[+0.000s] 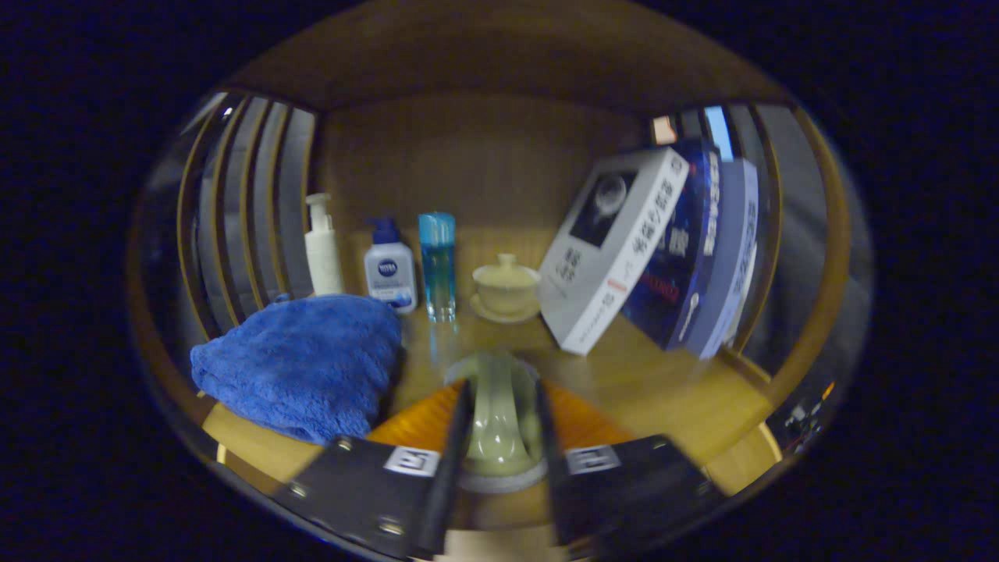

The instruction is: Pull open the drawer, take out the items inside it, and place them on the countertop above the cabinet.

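— So, what has the gripper got hold of?

— A pale green ceramic piece, glazed and narrow at the waist; it stands between the two fingers, and both fingers press its sides, so the jaws are closed down to its width; what sort of vessel it is I cannot tell.

— And where is it sitting?

— Over the wooden countertop, just ahead of the fingers at twelve o'clock; whether its base touches the wood I cannot tell.

— What else is up there?

— At ten o'clock from the fingers lies a blue towel, bunched up, close beside the left finger; beyond it along the back stand a white pump bottle, a small lotion bottle with a blue cap, and a clear blue bottle, side by side; at twelve o'clock, further back, a lidded cream teacup on its saucer; at two o'clock a row of books leaning leftward, the white one nearest the cup.

— Anything behind?

— A wooden back panel; slatted sides either way.
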A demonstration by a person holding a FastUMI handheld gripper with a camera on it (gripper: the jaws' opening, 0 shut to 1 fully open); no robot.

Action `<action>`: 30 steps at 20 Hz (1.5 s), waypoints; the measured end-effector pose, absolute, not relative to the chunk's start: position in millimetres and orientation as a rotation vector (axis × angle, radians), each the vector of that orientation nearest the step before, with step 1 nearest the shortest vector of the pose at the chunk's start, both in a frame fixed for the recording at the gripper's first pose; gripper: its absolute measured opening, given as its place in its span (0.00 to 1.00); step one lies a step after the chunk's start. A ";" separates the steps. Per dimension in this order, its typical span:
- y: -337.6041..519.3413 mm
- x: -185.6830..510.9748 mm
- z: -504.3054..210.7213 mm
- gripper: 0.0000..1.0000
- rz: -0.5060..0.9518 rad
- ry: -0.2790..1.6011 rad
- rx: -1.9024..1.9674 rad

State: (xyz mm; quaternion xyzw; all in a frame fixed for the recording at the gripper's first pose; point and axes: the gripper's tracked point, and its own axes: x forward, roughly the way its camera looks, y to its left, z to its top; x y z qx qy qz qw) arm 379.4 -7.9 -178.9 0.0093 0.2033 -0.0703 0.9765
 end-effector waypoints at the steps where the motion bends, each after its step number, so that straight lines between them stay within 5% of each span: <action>1: -9.1 362.5 -171.1 0.74 -0.171 0.394 0.093; 2: -10.8 366.3 -165.3 0.99 -0.190 0.372 0.173; 20: -37.3 168.1 -83.1 0.99 -0.094 0.189 0.043; 30: -43.6 51.5 -145.0 0.99 -0.022 0.205 0.093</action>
